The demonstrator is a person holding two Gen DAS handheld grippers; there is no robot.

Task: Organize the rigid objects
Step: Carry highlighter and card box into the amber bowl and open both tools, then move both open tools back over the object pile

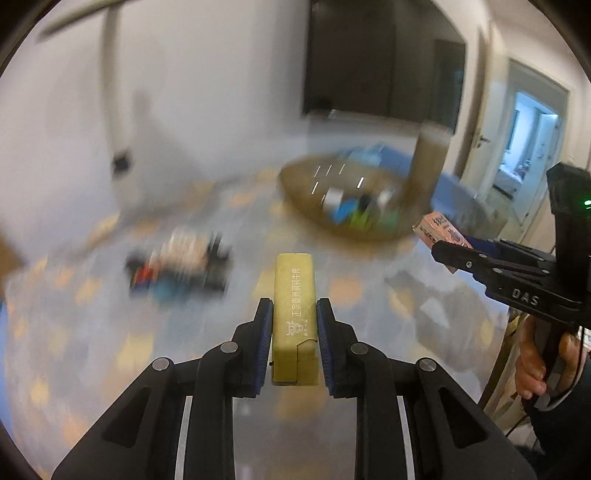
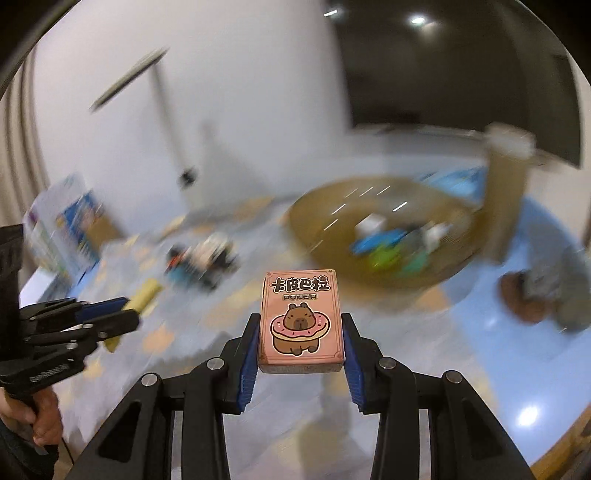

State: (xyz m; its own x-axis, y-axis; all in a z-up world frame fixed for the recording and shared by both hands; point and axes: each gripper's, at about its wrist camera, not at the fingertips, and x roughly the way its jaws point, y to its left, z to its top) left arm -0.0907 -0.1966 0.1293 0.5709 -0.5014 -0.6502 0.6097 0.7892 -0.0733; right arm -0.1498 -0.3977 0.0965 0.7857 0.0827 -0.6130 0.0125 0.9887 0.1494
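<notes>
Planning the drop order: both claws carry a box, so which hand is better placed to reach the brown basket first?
Probably right. The right claw, shut on the pink card box, has the brown basket just ahead. The left claw, holding the yellow box, sits farther left.

White wall (image 1: 207, 74) w/ dark panel (image 1: 354, 59), open doorway (image 1: 532, 144) at right, ceiling light (image 2: 418, 20) on.

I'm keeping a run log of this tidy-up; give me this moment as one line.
left gripper: shut on yellow box | right gripper: shut on pink card box | cardboard bin: ahead, holds items | background blurred
</notes>
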